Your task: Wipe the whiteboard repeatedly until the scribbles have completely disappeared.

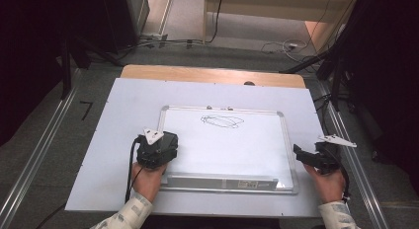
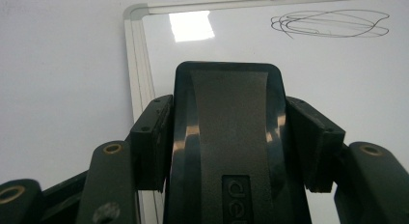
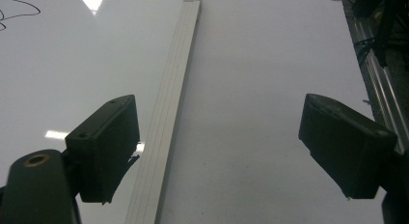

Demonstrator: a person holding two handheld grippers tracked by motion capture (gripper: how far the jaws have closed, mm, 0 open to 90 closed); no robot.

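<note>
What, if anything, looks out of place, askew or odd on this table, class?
Little stands out. The white, silver-framed whiteboard lies flat and square on the table. Its one blemish is a black scribble near its far edge. The left gripper is shut on a black felt-faced board eraser; the right gripper is open.

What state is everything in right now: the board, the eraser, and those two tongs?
Whiteboard: flat on the table, black scribble unerased near its top edge.
Eraser: clamped in the left tongs, above the board's left part.
Left tongs: shut on the eraser.
Right tongs: open, holding nothing, beside the board's right edge.
</note>
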